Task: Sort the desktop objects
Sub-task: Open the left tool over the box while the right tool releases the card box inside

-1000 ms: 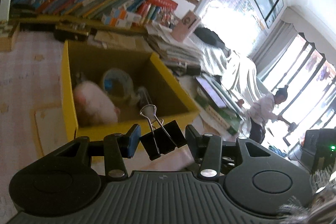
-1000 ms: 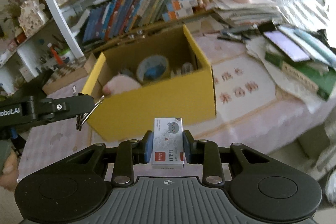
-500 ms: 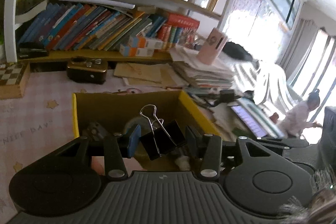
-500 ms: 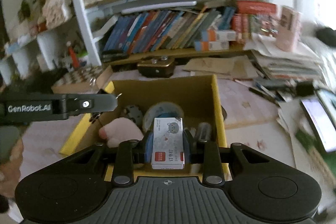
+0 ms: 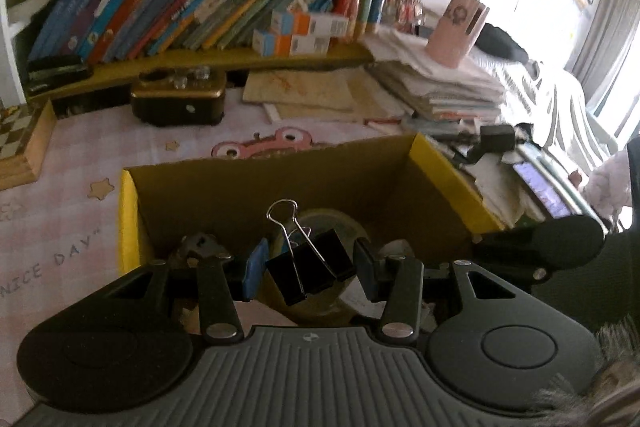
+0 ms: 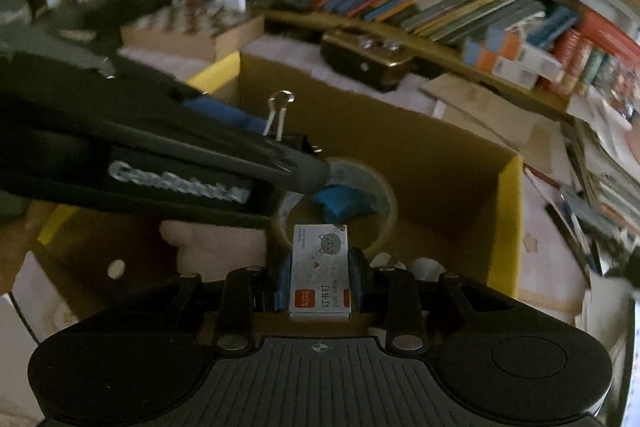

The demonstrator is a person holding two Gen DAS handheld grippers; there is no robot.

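My left gripper (image 5: pixel 310 269) is shut on a black binder clip (image 5: pixel 310 269) with silver wire handles and holds it over the open yellow cardboard box (image 5: pixel 128 223). My right gripper (image 6: pixel 320 273) is shut on a small white staples box (image 6: pixel 320 273) with a red label, also over the yellow box (image 6: pixel 508 227). A roll of clear tape (image 6: pixel 376 195) and a pink soft toy (image 6: pixel 216 247) lie inside the box. In the right wrist view the left gripper (image 6: pixel 280 143) reaches across from the left with the clip (image 6: pixel 280 115) in it.
A bookshelf of leaning books (image 5: pixel 180 11) runs behind the box. A brown-gold case (image 5: pixel 180 103), a chessboard (image 5: pixel 20 143), stacked papers (image 5: pixel 440 87) and a pink cup (image 5: pixel 456 31) stand on the pink tablecloth (image 5: pixel 60 227) around the box.
Both grippers have moved forward and down from in front of the box to above its opening, still holding the clip and the staples box. The two grippers have come close together.
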